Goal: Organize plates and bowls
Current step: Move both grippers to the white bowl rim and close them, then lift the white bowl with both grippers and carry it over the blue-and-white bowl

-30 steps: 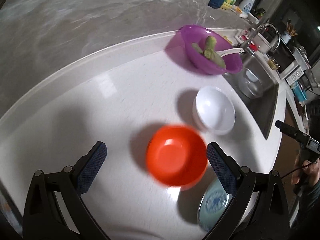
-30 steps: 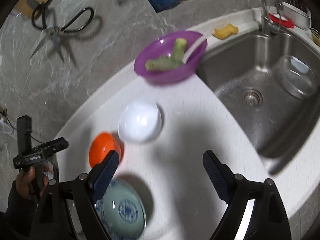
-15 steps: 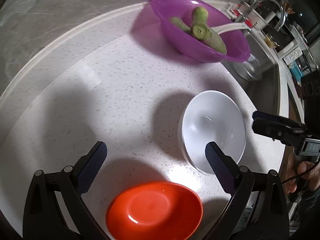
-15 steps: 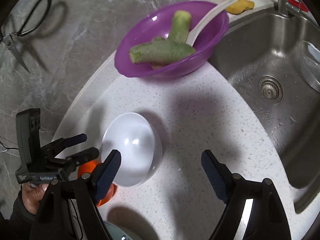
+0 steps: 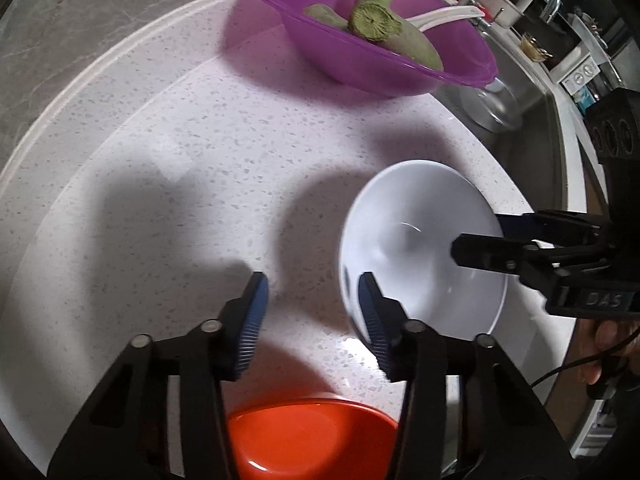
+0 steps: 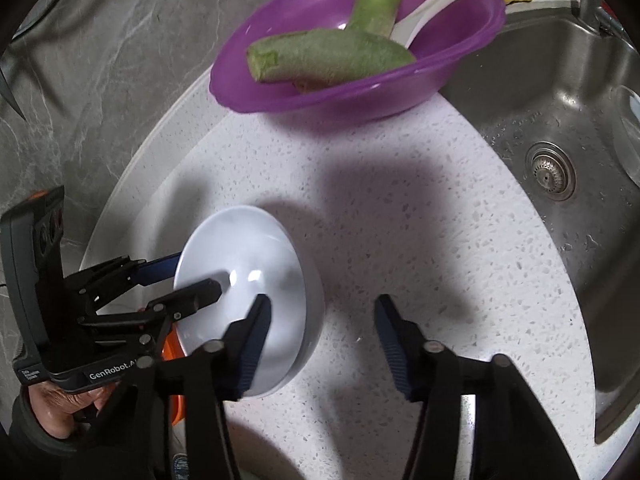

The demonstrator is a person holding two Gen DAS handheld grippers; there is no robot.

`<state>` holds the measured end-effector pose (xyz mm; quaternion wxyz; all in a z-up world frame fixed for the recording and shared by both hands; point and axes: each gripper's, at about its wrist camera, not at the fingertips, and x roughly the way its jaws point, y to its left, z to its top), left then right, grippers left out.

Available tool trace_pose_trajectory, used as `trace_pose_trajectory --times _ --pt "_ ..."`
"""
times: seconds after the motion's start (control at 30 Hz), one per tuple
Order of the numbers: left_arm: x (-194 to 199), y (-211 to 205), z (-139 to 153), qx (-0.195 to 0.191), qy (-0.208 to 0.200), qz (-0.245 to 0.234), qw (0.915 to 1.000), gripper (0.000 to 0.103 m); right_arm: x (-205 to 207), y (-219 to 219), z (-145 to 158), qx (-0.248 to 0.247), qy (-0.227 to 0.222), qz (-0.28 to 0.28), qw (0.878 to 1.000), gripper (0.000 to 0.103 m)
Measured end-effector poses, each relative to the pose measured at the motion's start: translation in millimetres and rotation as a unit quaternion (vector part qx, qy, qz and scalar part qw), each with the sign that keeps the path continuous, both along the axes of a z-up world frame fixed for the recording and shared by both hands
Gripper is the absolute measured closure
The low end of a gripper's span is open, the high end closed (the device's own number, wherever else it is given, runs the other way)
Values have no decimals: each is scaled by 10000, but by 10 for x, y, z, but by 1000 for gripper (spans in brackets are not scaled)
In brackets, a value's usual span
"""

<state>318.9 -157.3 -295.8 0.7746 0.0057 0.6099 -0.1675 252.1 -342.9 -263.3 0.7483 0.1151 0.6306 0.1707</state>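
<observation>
- Straddling one side of the white bowl (image 5: pixel 420 240), the left claw (image 5: pixel 314 320) had one finger over the bowl's inside and the other outside on the surface (image 5: pixel 200 160). Its jaws had just been closing, but a clear gap showed between the outer pad and the wall, so it gripped nothing.
- The right claw (image 6: pixel 322 328) straddled the opposite side of the same bowl, one finger over the inside and one outside. It too had just been narrowing, and its outer pad stood apart from the wall, so nothing was gripped.
- The white bowl sat upright on the speckled surface, between the two claws.
- An orange bowl (image 5: pixel 312 448) lay just beside it, under the left claw's frame.
- A purple bowl (image 5: pixel 380 64) holding green vegetable pieces (image 5: pixel 372 20) and a white spoon (image 5: pixel 444 14) stood further back, next to the sink (image 6: pixel 560 120).
</observation>
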Motion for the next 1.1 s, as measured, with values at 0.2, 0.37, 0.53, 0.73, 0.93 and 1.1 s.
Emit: trace_pose_trajectory --times 0.2,0.37,0.53,0.73,0.93,1.1 --pt "17 -117 -66 -154 137 -64 9998 84 -7 13 -44 -98 73 -46 9999 71" --pt "-13 -234 -84 -139 157 -140 9997 89 47 77 9 -128 17 -36 9999 88" --pt "-19 -258 -87 -160 163 -93 9997 90 87 122 24 -209 -19 -52 9998 92" --pt "-8 -250 -81 -181 172 -31 9997 91 100 105 21 -173 7 -87 9998 92" --pt "-21 -202 61 -224 102 34 9997 92 109 110 116 -152 -67 -113 9998 92" --pt "-20 -208 259 -252 -57 64 9996 92 119 146 269 -155 -201 -68 9997 92"
